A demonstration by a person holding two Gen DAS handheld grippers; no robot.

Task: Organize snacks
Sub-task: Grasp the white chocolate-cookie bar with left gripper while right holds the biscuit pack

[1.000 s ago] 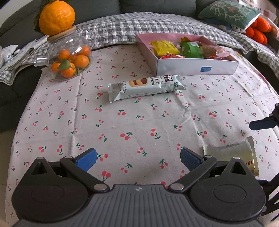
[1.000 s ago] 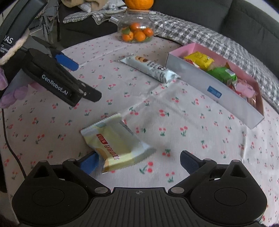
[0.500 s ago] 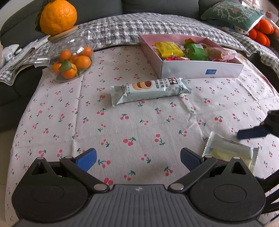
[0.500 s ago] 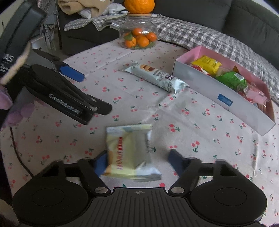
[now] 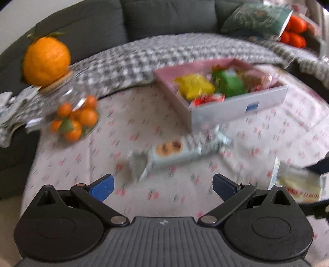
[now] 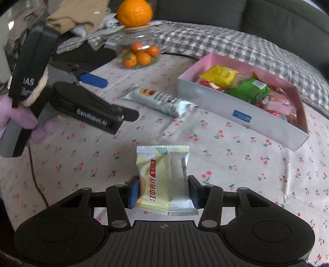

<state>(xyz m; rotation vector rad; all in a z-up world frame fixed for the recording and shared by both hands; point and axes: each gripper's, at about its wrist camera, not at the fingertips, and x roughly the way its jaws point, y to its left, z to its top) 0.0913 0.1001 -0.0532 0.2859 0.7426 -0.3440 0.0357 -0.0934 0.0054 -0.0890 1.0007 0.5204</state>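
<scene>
Far left in the right wrist view: a gloved hand (image 6: 18, 121) holding the left gripper (image 6: 115, 98) above the tabletop (image 6: 226, 164), jaws spread wide with nothing between them (same in its own blurred view, blue pads well apart over bare cloth). Behind it, a glass jar (image 6: 137, 51) of small oranges with one big orange (image 6: 134, 12) sitting on its lid. Further right, a long biscuit pack (image 6: 160, 101) lying flat on the cherry-print cloth, just beside the near corner of the pink box (image 6: 236, 111). Inside the box, a yellow packet (image 6: 219, 75), a green packet (image 6: 249, 90) and other wrapped snacks. Front and centre, the right gripper (image 6: 162, 193), jaws just closed in on a pale yellow snack packet (image 6: 162, 176), pads pressing both sides, packet held upright with its top edge free. Behind everything, a checked blanket (image 6: 226, 45) over a dark sofa (image 6: 287, 18).
</scene>
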